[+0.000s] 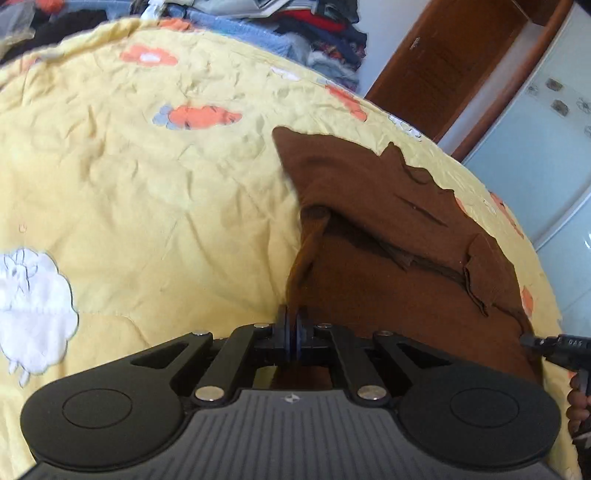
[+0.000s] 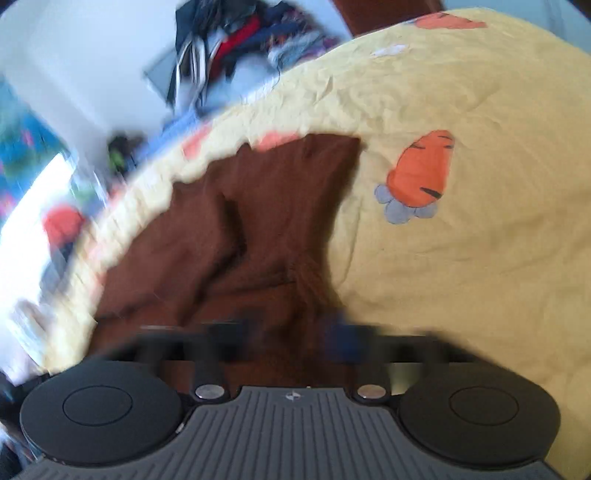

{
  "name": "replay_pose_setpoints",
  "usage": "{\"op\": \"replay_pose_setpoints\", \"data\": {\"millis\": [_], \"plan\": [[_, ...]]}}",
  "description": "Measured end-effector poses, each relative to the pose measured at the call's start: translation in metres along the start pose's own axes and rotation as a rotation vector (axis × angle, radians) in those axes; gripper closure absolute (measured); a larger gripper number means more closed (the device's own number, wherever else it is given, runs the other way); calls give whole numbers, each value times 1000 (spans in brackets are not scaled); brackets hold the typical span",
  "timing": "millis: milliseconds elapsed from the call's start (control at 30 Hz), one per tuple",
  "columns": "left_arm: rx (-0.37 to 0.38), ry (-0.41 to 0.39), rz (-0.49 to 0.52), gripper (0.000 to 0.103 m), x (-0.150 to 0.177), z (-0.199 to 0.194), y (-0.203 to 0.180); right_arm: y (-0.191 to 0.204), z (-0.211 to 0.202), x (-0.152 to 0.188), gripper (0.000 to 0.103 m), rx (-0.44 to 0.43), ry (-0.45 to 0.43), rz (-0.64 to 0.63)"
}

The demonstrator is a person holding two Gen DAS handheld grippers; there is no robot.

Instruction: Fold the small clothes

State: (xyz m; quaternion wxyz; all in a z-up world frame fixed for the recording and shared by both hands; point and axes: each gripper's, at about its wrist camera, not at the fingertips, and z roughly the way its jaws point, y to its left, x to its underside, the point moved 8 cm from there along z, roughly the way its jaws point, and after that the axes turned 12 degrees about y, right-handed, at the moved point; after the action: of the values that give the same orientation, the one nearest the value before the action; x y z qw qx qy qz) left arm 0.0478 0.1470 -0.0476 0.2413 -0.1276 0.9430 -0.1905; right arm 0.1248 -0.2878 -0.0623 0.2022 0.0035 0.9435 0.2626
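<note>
The left gripper (image 1: 293,328) has its fingers (image 1: 282,325) pressed together on a pinch of the brown garment (image 1: 388,236), which rises in a taut ridge straight ahead of the tips. Beyond and to the right of those fingers the rest of the garment lies crumpled on a yellow quilt (image 1: 147,177), its far edge ragged with folds and a loose flap lying near the quilt's right border. To the left of the fingers the quilt shows a white sheep patch (image 1: 33,310), and farther ahead an orange carrot patch (image 1: 201,116). Past the quilt's far edge sits a heap of mixed clothes (image 1: 325,33), with a brown wooden door (image 1: 454,62) to its right. At the far right, level with the fingers, the tip of the other gripper pokes into view.

In the right wrist view the right gripper (image 2: 295,336) is smeared by motion blur. Its fingers (image 2: 340,339) appear set apart with brown garment (image 2: 258,221) between and ahead of them, but whether they hold cloth cannot be told. The garment spreads ahead and to the left of these fingers, bunched into deep folds. To their right the yellow quilt (image 2: 480,277) carries an orange carrot patch (image 2: 421,170). A blurred heap of clothes (image 2: 236,48) lies far ahead to the left.
</note>
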Motion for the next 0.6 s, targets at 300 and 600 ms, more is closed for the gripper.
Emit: {"op": "replay_pose_setpoints", "data": {"millis": [300,600], "plan": [[129,-9,-51,92,-14,-14,19,-31,-16,-3,67,-138,-11,120],[128,-65,-196,32,-116,37,20,-23,27,-97,26,-154,-88,217]]}}
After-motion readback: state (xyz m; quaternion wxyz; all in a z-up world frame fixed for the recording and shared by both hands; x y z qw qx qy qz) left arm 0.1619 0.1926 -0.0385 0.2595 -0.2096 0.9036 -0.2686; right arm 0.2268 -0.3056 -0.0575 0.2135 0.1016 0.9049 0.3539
